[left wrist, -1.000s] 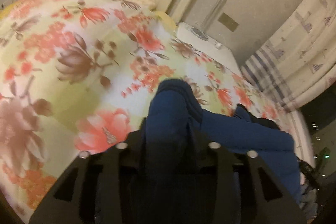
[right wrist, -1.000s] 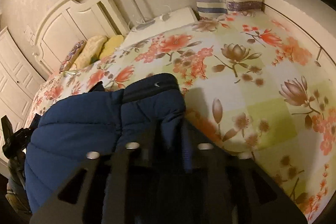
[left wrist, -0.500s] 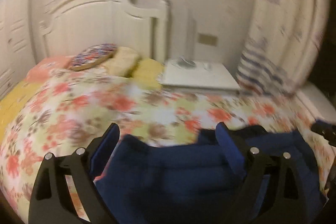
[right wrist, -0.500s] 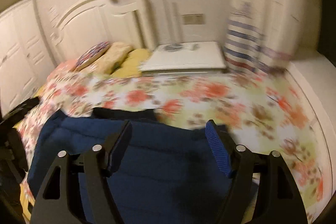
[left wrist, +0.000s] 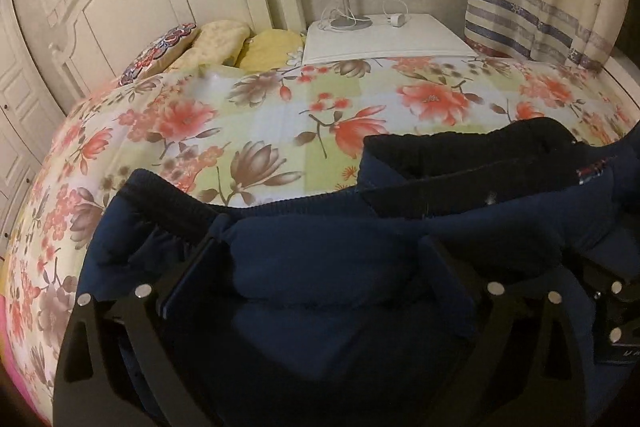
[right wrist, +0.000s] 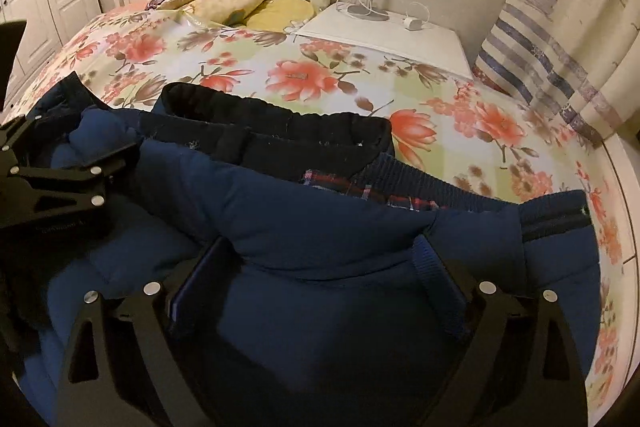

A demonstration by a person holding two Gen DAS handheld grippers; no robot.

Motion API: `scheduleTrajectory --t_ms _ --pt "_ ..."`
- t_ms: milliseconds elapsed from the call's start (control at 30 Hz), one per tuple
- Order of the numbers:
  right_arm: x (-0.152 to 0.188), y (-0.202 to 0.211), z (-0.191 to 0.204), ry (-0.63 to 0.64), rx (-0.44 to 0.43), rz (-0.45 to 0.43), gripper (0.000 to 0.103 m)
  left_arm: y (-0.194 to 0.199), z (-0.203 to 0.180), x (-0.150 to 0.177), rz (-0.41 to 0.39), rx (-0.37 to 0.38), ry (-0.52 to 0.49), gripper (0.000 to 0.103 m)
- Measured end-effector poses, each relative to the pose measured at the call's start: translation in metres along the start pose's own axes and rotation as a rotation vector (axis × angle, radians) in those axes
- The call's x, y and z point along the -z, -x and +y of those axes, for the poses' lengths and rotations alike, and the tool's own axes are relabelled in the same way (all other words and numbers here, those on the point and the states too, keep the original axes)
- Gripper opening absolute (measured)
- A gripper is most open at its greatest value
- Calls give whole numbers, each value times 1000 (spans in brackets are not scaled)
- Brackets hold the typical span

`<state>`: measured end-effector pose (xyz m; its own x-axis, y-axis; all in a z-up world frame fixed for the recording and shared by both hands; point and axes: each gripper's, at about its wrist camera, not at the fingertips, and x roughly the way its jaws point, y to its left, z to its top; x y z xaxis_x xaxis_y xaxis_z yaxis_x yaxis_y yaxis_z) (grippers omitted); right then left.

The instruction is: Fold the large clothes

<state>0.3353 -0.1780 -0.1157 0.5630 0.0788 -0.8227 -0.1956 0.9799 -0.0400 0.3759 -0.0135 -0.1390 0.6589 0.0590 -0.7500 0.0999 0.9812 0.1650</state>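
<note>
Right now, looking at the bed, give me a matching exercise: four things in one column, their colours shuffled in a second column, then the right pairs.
Things:
1. padded jacket
2. bedside table
3. bedspread
4. curtain

Colours:
A. plain white
B. cream with blue stripes
C. navy blue
D. pale with red and brown flowers

Pairs: 1-C, 2-A, 3-D, 4-B
</note>
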Motion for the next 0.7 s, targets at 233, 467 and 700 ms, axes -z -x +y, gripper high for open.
scheduleTrajectory --t_ms 233,467,700 --pt "1 -7 0 -5 1 5 91 0 -4 1 -12 -34 -13 101" --pt "1 -9 -4 -18 -15 8 91 -2 -3 1 -9 -31 -4 101" --pt "0 -11 -5 -29 -26 23 91 -6 -2 1 4 -29 0 101"
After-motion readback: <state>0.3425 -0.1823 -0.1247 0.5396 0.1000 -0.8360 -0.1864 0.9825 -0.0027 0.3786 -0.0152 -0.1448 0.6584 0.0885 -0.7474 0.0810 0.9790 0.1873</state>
